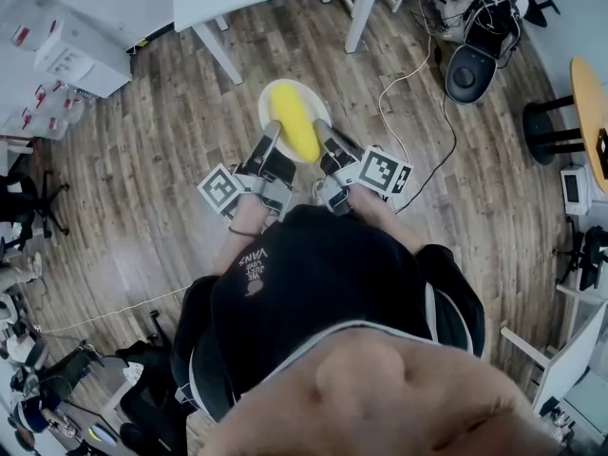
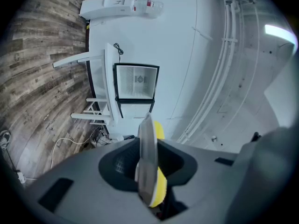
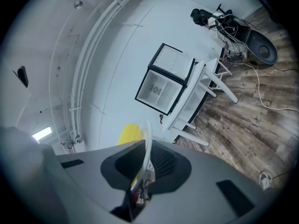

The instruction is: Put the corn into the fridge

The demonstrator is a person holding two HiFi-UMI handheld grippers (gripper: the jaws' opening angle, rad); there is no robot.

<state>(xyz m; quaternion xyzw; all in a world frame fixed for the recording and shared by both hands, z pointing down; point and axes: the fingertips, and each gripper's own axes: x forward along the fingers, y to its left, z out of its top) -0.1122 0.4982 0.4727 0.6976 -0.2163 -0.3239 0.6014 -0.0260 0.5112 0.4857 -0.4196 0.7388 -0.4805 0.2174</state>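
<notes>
Head view: your left gripper [image 1: 270, 133] and right gripper [image 1: 324, 133] both have jaws clamped on the round white plate [image 1: 265, 110], either side of the yellow corn cob [image 1: 294, 122].

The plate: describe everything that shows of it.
The plate is round, white and smooth, held roughly level above the wooden floor. A yellow corn cob lies along its middle. The left tongs clamp its left rim and the right tongs its right rim; nothing else touches it.
</notes>
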